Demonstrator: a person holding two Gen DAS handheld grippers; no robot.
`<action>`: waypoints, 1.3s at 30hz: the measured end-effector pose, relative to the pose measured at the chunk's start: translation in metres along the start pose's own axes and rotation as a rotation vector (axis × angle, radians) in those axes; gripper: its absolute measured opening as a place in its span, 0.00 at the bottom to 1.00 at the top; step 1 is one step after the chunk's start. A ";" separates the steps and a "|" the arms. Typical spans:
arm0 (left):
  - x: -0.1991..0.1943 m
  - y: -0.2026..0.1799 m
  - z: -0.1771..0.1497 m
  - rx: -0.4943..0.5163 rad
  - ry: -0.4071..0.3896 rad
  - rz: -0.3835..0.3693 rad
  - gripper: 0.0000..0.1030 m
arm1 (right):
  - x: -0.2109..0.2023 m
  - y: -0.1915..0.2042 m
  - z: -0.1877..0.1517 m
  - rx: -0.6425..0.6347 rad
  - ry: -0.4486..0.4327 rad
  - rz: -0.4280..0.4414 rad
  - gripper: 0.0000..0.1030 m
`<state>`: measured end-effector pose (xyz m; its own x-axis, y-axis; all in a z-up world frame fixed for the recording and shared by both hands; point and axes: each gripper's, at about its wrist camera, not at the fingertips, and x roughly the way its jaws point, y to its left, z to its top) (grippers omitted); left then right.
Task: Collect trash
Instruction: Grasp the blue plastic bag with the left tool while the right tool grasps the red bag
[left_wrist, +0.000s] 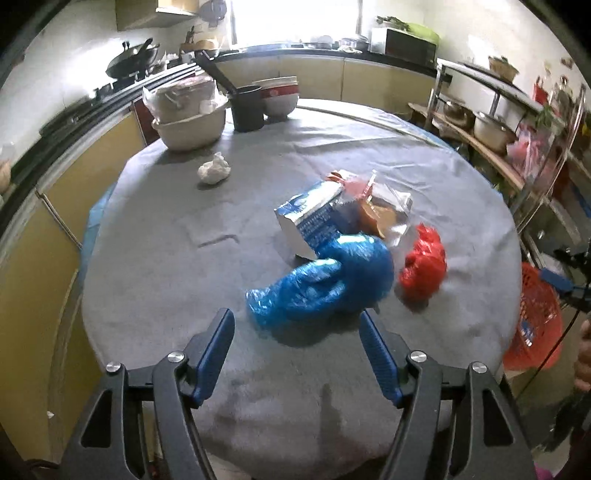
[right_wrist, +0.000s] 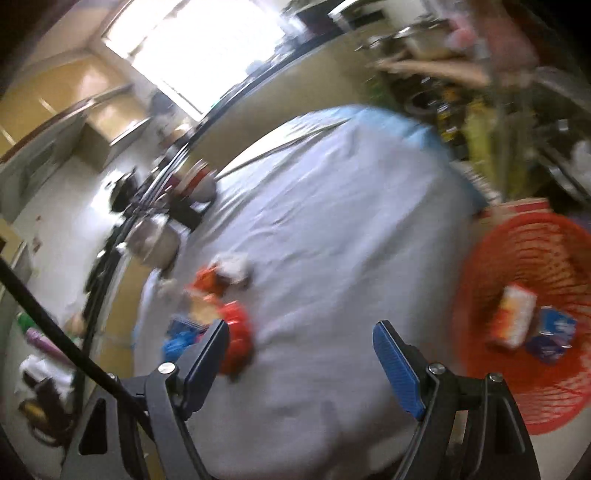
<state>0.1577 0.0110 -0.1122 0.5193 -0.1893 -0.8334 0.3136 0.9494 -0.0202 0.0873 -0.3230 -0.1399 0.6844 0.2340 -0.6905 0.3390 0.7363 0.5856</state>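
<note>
On the grey table lie a crumpled blue plastic bag, a blue and white carton, a clear wrapper with something orange in it, a red plastic bag and a white paper ball. My left gripper is open and empty, just short of the blue bag. My right gripper is open and empty over the table's edge; the red bag is beside its left finger. A red mesh basket to its right holds a yellow-red packet and blue wrappers.
Stacked bowls, a dark cup and red-rimmed bowls stand at the table's far edge. Counters with a wok run behind. A shelf with pots is at the right. The basket stands beside the table's right edge.
</note>
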 end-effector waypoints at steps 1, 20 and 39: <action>0.004 0.004 0.003 -0.007 0.005 -0.018 0.70 | 0.012 0.011 0.000 0.004 0.037 0.034 0.80; 0.065 0.009 0.024 -0.022 0.077 -0.296 0.70 | 0.148 0.071 -0.014 0.064 0.286 -0.021 0.59; 0.041 -0.018 0.005 -0.024 0.079 -0.376 0.11 | 0.085 0.051 -0.019 -0.032 0.153 -0.025 0.42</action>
<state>0.1771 -0.0151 -0.1435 0.3084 -0.5063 -0.8053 0.4515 0.8231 -0.3446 0.1504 -0.2534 -0.1769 0.5692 0.3077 -0.7625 0.3320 0.7624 0.5554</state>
